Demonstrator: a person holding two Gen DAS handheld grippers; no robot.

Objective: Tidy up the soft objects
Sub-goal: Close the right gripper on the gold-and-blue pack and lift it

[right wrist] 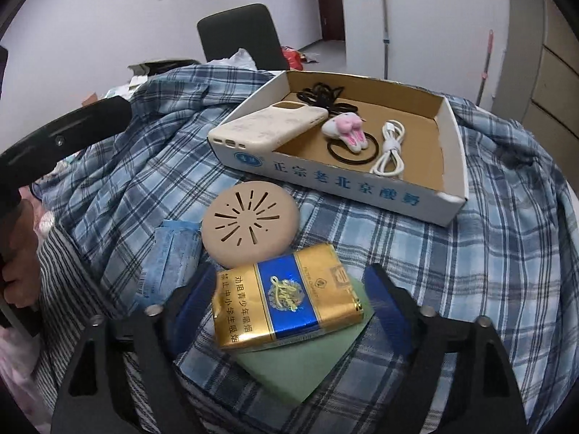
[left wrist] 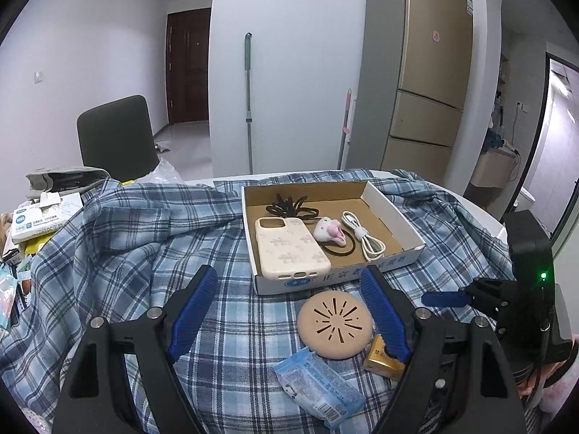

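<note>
Right gripper (right wrist: 289, 311) poised open around the gold cigarette pack (right wrist: 286, 305)
The pack should be squeezed gently across its short sides before lifting toward the cardboard box (right wrist: 448, 152); left gripper (left wrist: 289, 311) is held open, empty.

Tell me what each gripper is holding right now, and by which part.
Nothing is held. The left gripper stands open above the plaid cloth. The right gripper is open around the gold cigarette pack, pads not touching it.

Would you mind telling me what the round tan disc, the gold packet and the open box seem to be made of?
The round disc looks like matte soft rubber or silicone, judging by its dull, even surface and cut slots. The gold packet seems to be a soft pack in glossy film, which wrinkles and glints. The box is cardboard: brown inside, printed white outside.
</note>
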